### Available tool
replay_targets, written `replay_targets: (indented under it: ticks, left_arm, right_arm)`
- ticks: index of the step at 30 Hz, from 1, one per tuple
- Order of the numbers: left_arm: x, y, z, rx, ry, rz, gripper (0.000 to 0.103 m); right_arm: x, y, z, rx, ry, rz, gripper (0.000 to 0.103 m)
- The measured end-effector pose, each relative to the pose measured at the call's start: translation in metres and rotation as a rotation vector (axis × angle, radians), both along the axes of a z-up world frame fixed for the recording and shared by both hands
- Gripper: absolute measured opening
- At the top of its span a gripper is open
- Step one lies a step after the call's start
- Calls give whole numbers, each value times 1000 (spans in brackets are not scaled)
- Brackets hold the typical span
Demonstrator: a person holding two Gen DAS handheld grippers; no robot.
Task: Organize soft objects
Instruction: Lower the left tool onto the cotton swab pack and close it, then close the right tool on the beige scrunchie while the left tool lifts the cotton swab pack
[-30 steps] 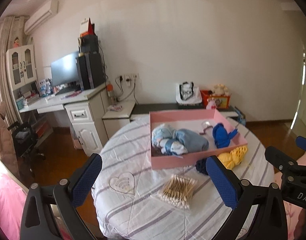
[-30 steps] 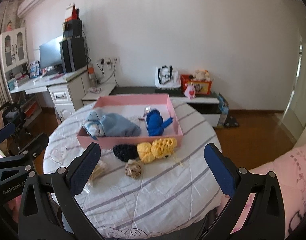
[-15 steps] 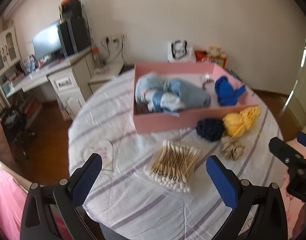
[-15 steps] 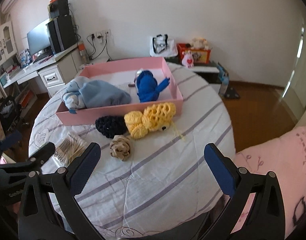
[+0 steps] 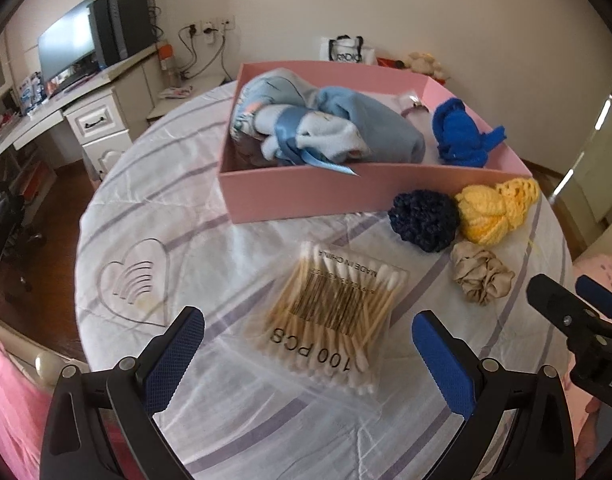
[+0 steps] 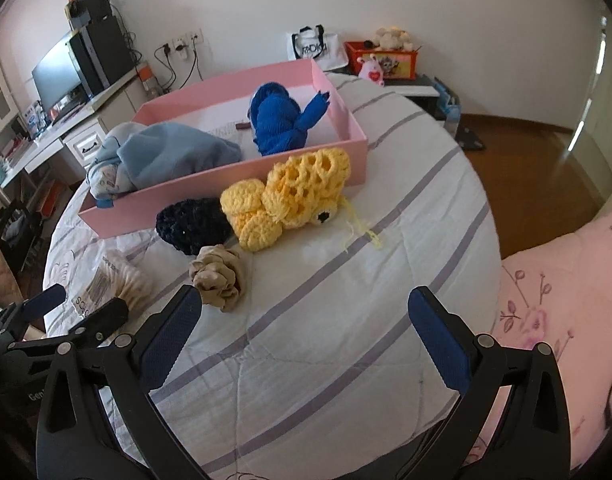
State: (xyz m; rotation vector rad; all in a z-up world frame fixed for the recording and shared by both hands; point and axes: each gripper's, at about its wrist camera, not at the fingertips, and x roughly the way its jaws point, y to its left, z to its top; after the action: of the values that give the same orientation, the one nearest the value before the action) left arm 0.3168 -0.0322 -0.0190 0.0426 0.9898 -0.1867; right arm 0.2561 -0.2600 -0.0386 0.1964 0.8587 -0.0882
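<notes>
While your left gripper (image 5: 308, 344) hangs wide and empty at the bottom of its view, the swab pack (image 5: 333, 307) lies centre frame between its fingers; the pink box (image 5: 306, 196) fills the upper middle, with the navy knit (image 5: 424, 219), yellow knit (image 5: 494, 212) and beige scrunchie (image 5: 481, 276) loose at right. From the right wrist, your right gripper (image 6: 304, 334) also gapes wide, the scrunchie (image 6: 220, 276) beside its left finger. You look to be at the approach; next, centre on one item and close gently.
</notes>
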Motion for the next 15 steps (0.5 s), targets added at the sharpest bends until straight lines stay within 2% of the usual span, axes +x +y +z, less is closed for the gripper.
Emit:
replay_targets:
  ticks: [2, 6, 8, 10, 15]
  left_arm:
    - [2, -1, -4, -5, 6, -11, 100]
    - [7, -4, -13, 0, 11, -19, 82]
    - [10, -7, -19, 19, 15, -14, 77]
    - [13, -8, -26, 29, 23, -19, 66]
    - [11, -7, -26, 37, -12, -10, 57]
  right_arm:
    - [2, 2, -2, 4, 6, 6, 103]
    - [6, 5, -6, 1, 20, 8, 103]
    - [8, 7, -8, 1, 28, 11, 103]
    - [9, 10, -10, -2, 37, 15, 103]
    - [12, 18, -13, -10, 48, 34, 103]
